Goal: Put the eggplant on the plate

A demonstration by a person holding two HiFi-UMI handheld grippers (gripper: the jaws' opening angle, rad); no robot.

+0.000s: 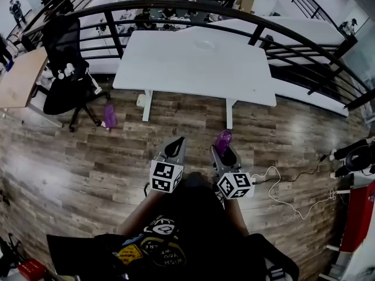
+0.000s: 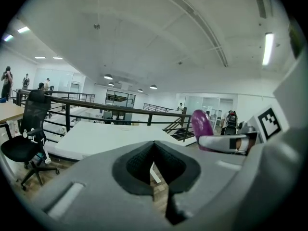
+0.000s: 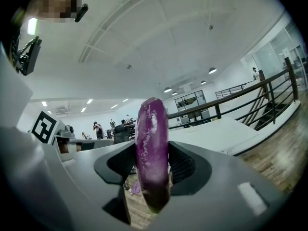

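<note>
Purple and shiny, the eggplant [image 3: 152, 148] stands upright between the jaws of the right gripper [image 3: 153, 170]. The jaws are clamped on it, one on each side, and they press on its lower half. Its round top sticks up above the jaws. Its bottom tip pokes out just below them.

The left gripper [image 2: 154, 163] holds nothing. Its jaws are pressed together, with only a thin crack left between them. A bit of wood floor shows through the crack.

From the head view, the two grippers are side by side, close to the person's body. They hang in the air over the brown wood floor [image 1: 88, 168]. Each one has a cube with black and white squares on it. The person wears a dark shirt [image 1: 176, 239] with patches on it.

A white worktop [image 1: 199, 63] stands in front of the person, well apart from both grippers. The eggplant is up in the air, not on the worktop.

A black chair [image 1: 65, 69] on wheels stands to the left of the worktop. A small purple thing [image 1: 109, 116] lies on the floor near the chair. I cannot tell what it is. A thin white cable [image 1: 302, 216] curls on the floor to the right. A dark railing [image 1: 234, 12] curves behind the worktop.
</note>
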